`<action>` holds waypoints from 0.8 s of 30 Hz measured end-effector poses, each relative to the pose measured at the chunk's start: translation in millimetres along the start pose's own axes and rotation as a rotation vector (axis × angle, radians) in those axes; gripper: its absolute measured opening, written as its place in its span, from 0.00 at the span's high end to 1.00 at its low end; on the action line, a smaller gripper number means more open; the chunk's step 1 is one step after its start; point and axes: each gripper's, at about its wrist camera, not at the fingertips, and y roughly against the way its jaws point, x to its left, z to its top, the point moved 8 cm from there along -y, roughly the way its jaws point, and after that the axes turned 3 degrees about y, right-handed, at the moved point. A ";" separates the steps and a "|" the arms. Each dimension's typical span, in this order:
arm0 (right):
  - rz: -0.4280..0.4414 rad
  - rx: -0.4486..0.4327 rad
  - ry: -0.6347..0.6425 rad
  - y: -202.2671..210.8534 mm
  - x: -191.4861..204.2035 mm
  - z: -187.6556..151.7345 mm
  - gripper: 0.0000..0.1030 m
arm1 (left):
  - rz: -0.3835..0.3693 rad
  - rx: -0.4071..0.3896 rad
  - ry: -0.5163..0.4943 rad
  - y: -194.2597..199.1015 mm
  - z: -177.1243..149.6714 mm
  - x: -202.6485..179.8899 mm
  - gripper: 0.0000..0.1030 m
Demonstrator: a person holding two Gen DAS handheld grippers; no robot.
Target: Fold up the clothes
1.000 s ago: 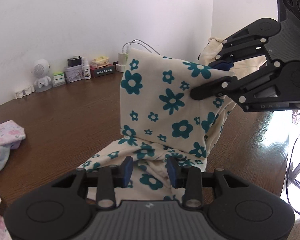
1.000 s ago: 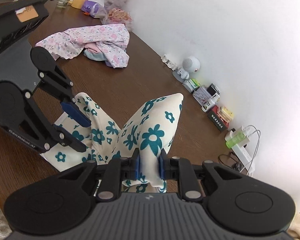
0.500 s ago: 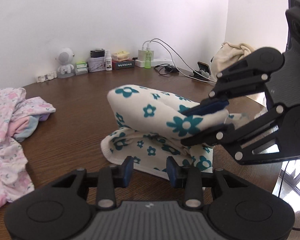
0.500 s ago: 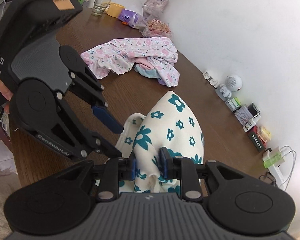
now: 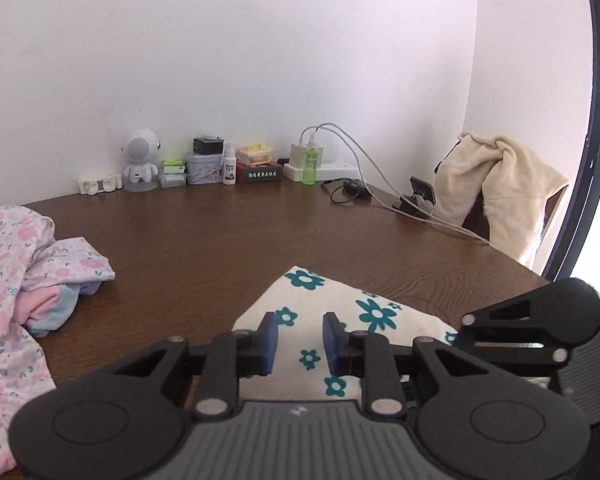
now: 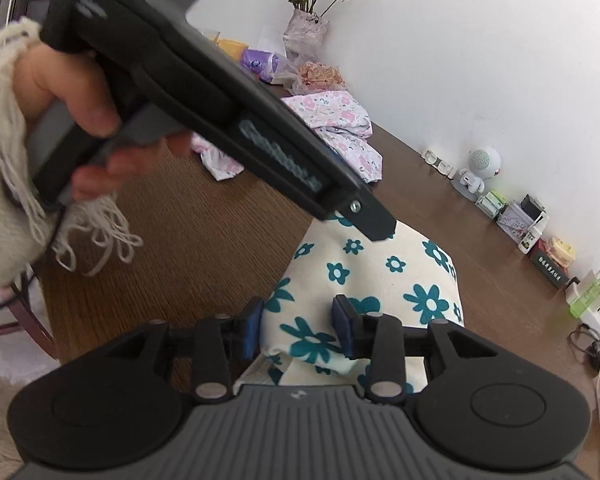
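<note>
Both tools tilt down over the flowered cloth (image 6: 380,264), left tool (image 5: 298,342) and right tool (image 6: 298,324) apart, gripping nothing.

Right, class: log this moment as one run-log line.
garment: folded on table | right gripper: opening, pads clear of cloth | left gripper: open, closing, over garment

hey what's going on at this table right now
A person is folding clothes with a handheld gripper in each hand. The cream garment with teal flowers lies folded on the wooden table. The right gripper has just been opening, letting go of it. The left gripper hovers over it, gripping nothing. A pink floral pile waits nearby.
</note>
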 end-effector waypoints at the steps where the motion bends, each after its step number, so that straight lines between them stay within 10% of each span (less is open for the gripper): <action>1: 0.024 -0.022 -0.032 9.0 -1.7 -0.1 0.61 | 0.005 0.011 -0.002 -4.9 -2.8 0.4 0.79; 12: -0.035 -0.104 -0.252 29.1 -84.8 -17.9 0.59 | 0.026 0.026 0.011 -8.9 -16.5 4.6 0.79; 24: -0.037 -0.061 -0.246 -0.4 -72.9 -40.9 0.59 | -0.003 0.008 -0.038 -7.4 0.6 -7.6 0.77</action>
